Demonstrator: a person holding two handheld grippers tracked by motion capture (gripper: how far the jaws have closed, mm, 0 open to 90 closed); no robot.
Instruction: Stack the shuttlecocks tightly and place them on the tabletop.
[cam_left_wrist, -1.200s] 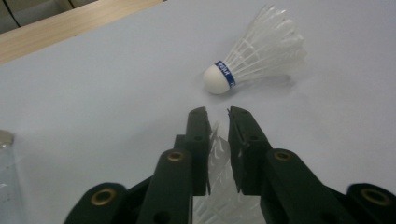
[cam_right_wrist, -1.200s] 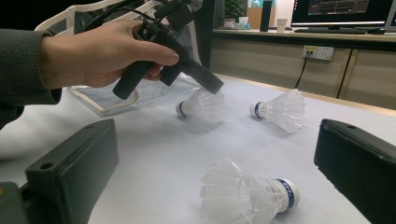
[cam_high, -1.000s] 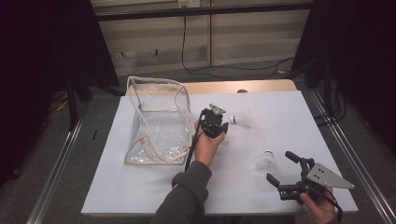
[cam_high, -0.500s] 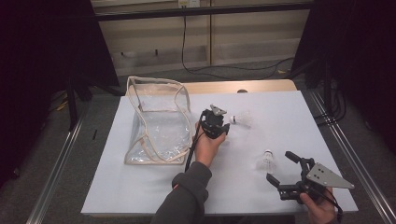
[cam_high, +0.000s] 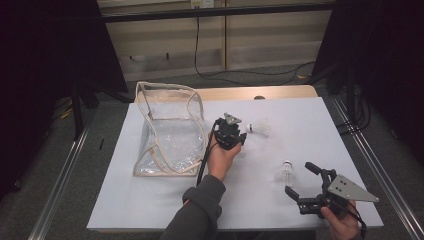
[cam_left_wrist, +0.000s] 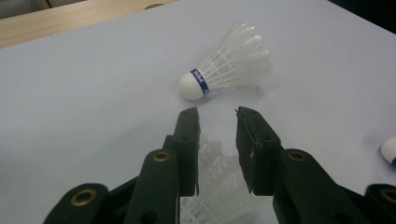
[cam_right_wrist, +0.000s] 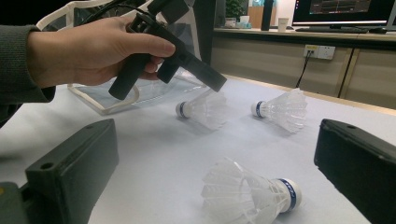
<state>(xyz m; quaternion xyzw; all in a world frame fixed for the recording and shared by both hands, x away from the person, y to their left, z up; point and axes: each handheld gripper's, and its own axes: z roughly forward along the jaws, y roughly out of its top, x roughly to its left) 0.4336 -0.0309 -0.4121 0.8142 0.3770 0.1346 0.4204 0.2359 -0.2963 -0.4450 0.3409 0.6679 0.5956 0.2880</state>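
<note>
Three white feather shuttlecocks are on the white table (cam_high: 330, 125). My left gripper (cam_high: 242, 135) (cam_left_wrist: 217, 114), held in a hand mid-table, points down, jaws shut on the feather skirt of one shuttlecock (cam_left_wrist: 218, 179) (cam_right_wrist: 201, 110), whose cork points toward the bag. A second shuttlecock (cam_high: 259, 128) (cam_left_wrist: 224, 65) (cam_right_wrist: 281, 110) lies just beyond those jaws. At the front right my right gripper (cam_high: 300, 178) (cam_right_wrist: 217, 140) stands open. The third shuttlecock (cam_high: 286, 172) (cam_right_wrist: 250, 195) lies just ahead of its wide jaws, untouched.
A clear plastic bag (cam_high: 167, 132) with beige trim stands open at the left of the table, beside the left hand. A wooden strip (cam_high: 280, 92) borders the far edge. Metal rails (cam_high: 370, 165) run along both sides, and cables lie on the floor behind.
</note>
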